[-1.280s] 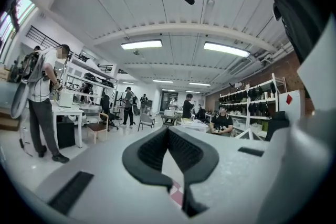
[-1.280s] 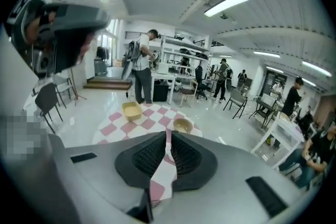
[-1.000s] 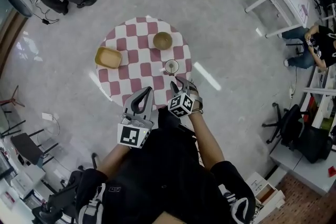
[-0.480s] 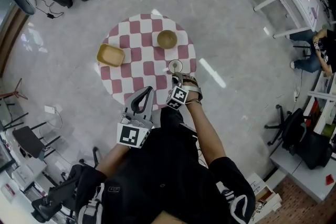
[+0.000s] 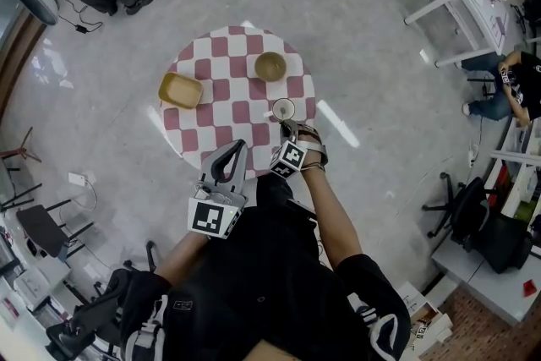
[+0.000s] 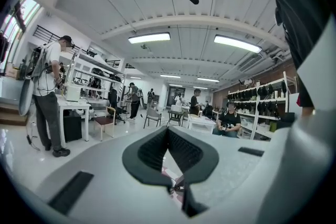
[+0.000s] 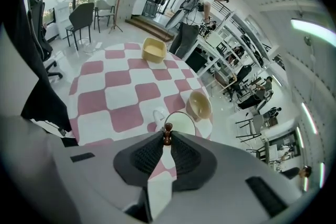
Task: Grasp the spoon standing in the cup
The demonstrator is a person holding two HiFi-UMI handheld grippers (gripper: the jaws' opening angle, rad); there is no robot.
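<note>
A white cup [image 7: 181, 122] stands near the right edge of the round checkered table [image 5: 220, 89]. A spoon [image 7: 167, 134] with a dark brown turned handle stands upright in it. My right gripper [image 7: 167, 137] is just behind the cup [image 5: 283, 108], and its jaws are closing with the spoon's handle top between the tips, the pads touching it. In the head view the right gripper [image 5: 287, 129] sits at the table's near right edge. My left gripper [image 5: 236, 147] hangs over the near edge, shut and empty, and in its own view the left gripper [image 6: 168, 129] faces out into the room.
A round wooden bowl [image 5: 270, 66] stands beyond the cup, and a square yellow dish [image 5: 180, 90] sits at the table's left. People, desks and chairs stand around the room, well away from the table. A person [image 7: 194, 13] stands behind the table's far side.
My right gripper has moved forward to the cup and its jaws have narrowed onto the spoon's handle. The left gripper has stayed where it was.
</note>
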